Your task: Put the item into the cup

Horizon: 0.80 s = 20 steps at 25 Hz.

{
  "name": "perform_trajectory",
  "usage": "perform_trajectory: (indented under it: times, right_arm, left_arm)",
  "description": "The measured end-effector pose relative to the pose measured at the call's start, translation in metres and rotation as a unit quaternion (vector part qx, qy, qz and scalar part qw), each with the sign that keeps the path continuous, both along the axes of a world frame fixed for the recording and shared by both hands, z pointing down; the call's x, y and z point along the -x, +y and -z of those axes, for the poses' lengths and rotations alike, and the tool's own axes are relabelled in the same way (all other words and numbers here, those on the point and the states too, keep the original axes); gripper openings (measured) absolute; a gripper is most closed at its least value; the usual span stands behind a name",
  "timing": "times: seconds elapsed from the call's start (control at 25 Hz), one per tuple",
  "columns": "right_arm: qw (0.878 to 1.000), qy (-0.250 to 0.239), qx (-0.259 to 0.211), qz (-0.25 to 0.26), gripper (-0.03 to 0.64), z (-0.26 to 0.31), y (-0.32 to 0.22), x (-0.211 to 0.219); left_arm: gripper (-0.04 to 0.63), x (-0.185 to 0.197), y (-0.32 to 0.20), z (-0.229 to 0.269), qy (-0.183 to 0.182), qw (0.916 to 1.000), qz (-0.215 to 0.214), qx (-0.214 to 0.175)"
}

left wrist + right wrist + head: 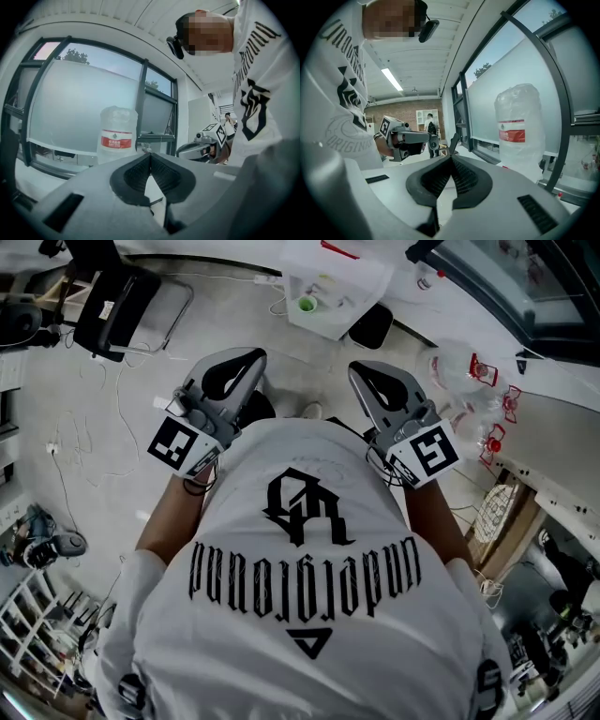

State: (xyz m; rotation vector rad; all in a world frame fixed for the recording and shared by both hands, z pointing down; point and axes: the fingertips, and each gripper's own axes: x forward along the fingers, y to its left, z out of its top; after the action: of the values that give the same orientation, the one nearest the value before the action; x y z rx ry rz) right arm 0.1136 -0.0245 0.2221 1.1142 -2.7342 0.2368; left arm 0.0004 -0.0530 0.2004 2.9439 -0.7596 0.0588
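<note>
Daylight floods in through the frosted windows (84,108), bright and even; a ceiling strip light (393,79) glares. Each gripper view bends into black rounded corners, and the left gripper (151,155) looks soft up close.

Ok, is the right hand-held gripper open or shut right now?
Shut. In the right gripper view the right hand-held gripper has its jaws pressed together at the tips, with nothing between them.
</note>
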Motion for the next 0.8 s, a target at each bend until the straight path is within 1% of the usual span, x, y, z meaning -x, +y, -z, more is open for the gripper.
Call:
perform_trajectory:
  times: [0.16, 0.32, 0.6, 0.8]
  right_arm:
    - [1.000, -0.002, 0.004, 0.017, 0.015, -0.001, 0.011, 0.013]
    - [1.000, -0.004, 0.003, 0.015, 0.015, 0.001, 0.019, 0.030]
    - [1.000, -0.010, 0.000, -0.017, 0.015, 0.009, 0.034, 0.067]
    - [0.999, -0.004, -0.007, -0.041, 0.015, 0.017, 0.046, 0.110]
  left_arm:
    - [0.014, 0.017, 0.013, 0.005, 0.003, 0.9997, 0.025, 0.004]
    - [0.014, 0.038, 0.021, 0.003, 0.000, 0.9996, 0.026, 0.008]
    - [0.014, 0.069, 0.035, 0.006, 0.002, 1.0000, -0.008, -0.001]
    - [0.014, 0.116, 0.047, 0.012, 0.008, 0.9996, -0.028, -0.007]
